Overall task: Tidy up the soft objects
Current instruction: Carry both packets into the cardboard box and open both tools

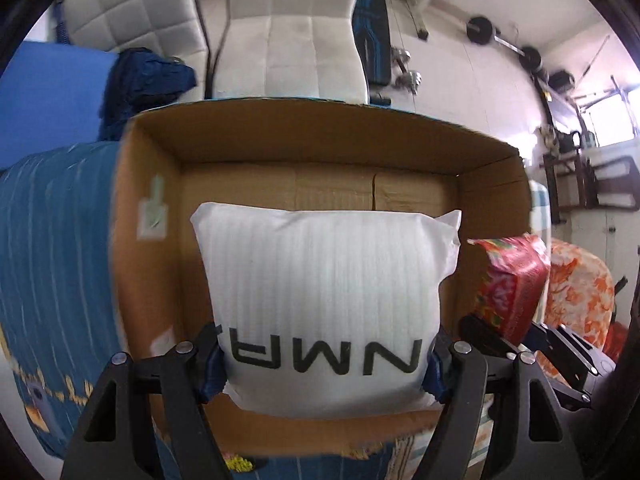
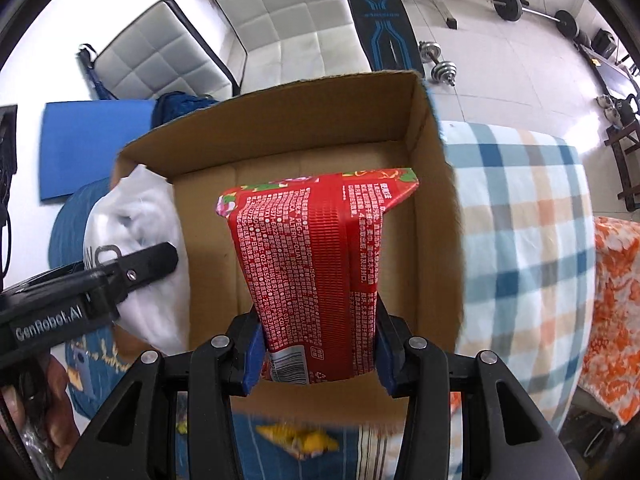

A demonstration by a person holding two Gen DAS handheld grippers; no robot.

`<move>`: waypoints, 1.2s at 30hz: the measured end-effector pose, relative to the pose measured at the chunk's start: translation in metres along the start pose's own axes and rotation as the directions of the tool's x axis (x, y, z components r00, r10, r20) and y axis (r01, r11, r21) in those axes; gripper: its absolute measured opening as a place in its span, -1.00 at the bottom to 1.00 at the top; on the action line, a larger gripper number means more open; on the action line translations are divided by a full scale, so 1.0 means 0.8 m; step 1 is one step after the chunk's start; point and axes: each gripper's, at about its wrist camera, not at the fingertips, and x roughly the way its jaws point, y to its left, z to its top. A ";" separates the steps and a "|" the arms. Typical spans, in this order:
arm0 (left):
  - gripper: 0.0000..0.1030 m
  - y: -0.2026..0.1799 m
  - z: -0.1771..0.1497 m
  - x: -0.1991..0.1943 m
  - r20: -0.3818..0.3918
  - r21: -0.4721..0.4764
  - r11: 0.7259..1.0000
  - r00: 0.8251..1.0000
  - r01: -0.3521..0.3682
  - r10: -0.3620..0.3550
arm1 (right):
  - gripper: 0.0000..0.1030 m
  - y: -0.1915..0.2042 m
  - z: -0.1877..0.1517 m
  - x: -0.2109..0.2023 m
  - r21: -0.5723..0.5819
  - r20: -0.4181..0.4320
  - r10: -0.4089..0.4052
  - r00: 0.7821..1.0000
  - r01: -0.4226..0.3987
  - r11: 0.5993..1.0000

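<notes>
In the left wrist view, we have our left gripper [image 1: 324, 354] pinching the lower end of a white pillow [image 1: 324, 292], its blue pads pressed into both sides. We hold it by one end so the bulk hangs forward over the open cardboard box [image 1: 152, 184], whose floor looks bare, ready to go in. The box sits on a blue striped cloth [image 1: 56, 248]. Off to the right a red packet [image 1: 512, 288] shows, with the other tool under it.

In the right wrist view, our right gripper [image 2: 320, 354] is clamped on the barcode end of that red packet [image 2: 316, 264], which points into the box [image 2: 288, 128] above its floor. The white pillow [image 2: 136, 248] hangs at the box's left wall, the left gripper's finger [image 2: 148, 264] across it. We judge both are held over the opening so they can be dropped side by side.
</notes>
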 end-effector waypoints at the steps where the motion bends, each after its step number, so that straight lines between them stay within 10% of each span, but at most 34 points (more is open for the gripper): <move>1: 0.42 -0.002 0.009 0.011 -0.017 0.014 1.000 1.000 0.001 -0.001 | -0.08 -0.004 -0.003 0.007 0.001 -0.012 -0.006 1.000 0.006 1.000; 14: 0.46 0.001 0.063 0.122 -0.156 0.000 0.996 0.984 0.087 -0.086 | -0.08 -0.047 -0.031 0.073 0.006 -0.092 -0.018 0.996 0.019 1.000; 36: 0.73 -0.017 0.049 0.115 -0.126 0.047 0.999 0.992 0.027 -0.021 | 0.31 -0.131 -0.295 -0.045 -0.046 -0.120 -0.088 0.989 0.083 0.995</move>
